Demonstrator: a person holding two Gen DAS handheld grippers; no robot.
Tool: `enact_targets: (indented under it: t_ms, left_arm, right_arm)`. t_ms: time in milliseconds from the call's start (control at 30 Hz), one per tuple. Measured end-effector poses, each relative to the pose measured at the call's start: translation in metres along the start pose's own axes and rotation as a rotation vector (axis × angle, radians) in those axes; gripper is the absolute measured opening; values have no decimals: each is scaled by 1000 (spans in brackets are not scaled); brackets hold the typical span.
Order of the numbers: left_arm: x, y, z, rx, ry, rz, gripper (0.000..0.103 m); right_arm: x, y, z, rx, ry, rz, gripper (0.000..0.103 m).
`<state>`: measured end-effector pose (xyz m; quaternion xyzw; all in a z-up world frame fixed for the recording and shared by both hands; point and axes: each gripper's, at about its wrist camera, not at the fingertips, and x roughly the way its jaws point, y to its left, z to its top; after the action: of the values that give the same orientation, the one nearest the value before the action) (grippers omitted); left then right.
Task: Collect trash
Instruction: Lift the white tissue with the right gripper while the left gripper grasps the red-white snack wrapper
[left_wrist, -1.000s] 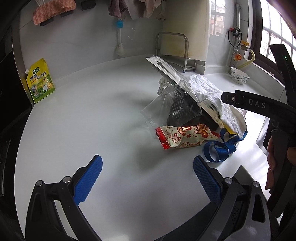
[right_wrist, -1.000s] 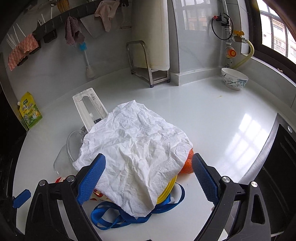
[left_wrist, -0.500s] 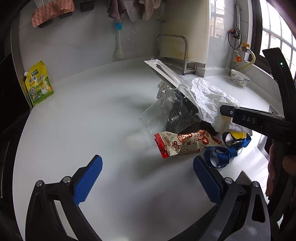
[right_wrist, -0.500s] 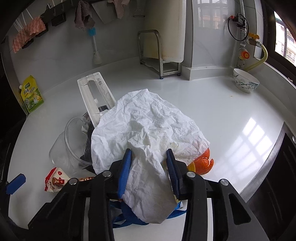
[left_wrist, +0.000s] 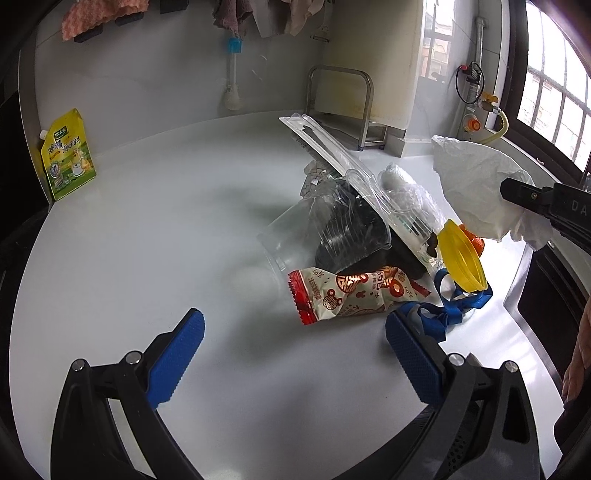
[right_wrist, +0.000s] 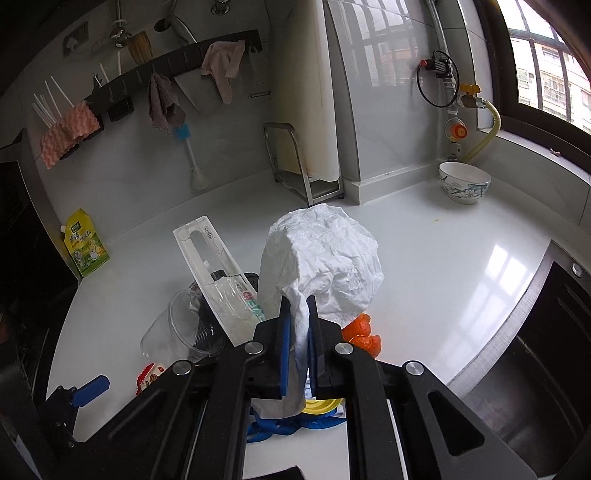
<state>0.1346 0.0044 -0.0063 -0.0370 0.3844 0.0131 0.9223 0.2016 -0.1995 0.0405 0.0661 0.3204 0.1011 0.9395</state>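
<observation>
My right gripper (right_wrist: 297, 325) is shut on a crumpled white paper towel (right_wrist: 325, 258), which hangs lifted above the trash pile; the left wrist view has the towel (left_wrist: 476, 184) at the right. The pile on the white counter (left_wrist: 147, 240) holds a clear plastic cup (left_wrist: 314, 236), a flat clear blister pack (left_wrist: 332, 155), a red and white snack wrapper (left_wrist: 347, 295), a yellow lid (left_wrist: 461, 258), orange peel (right_wrist: 360, 332) and a blue ribbon (left_wrist: 443, 314). My left gripper (left_wrist: 291, 354) stands open just in front of the wrapper, with nothing between its fingers.
A yellow seasoning pouch (left_wrist: 66, 155) leans at the back left. A metal rack (right_wrist: 295, 166) stands by the back wall and a bowl (right_wrist: 463, 182) sits near the window. A dark sink edge (right_wrist: 535, 332) bounds the counter on the right. Cloths hang on a wall rail (right_wrist: 159, 96).
The right gripper closed on the near edge of the paper towel and lifted it off the pile, uncovering the yellow lid and orange peel. The left gripper barely moved.
</observation>
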Motion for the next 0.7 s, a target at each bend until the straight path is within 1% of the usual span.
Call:
enact_targets:
  t_ms: [233, 333, 400, 467, 533, 700]
  left_arm:
    - [6, -10, 9, -56, -20, -27, 97]
    - [11, -19, 13, -42, -33, -8, 97]
    - [17, -24, 13, -34, -26, 9, 97]
    - [23, -26, 13, -39, -16, 1, 97]
    - [31, -31, 14, -34, -5, 8, 97]
    - [48, -36, 14, -36, 17, 23, 97]
  right_arm:
    - [-24, -19, -20, 36, -28, -61, 8]
    - [-35, -29, -31, 55, -38, -80, 8]
    - [-43, -34, -40, 64, -42, -94, 8]
    - [-50, -38, -48, 66, -42, -111, 8]
    - [-57, -41, -56, 77, -48, -122, 8]
    - [-69, -44, -69, 98, -55, -116, 8]
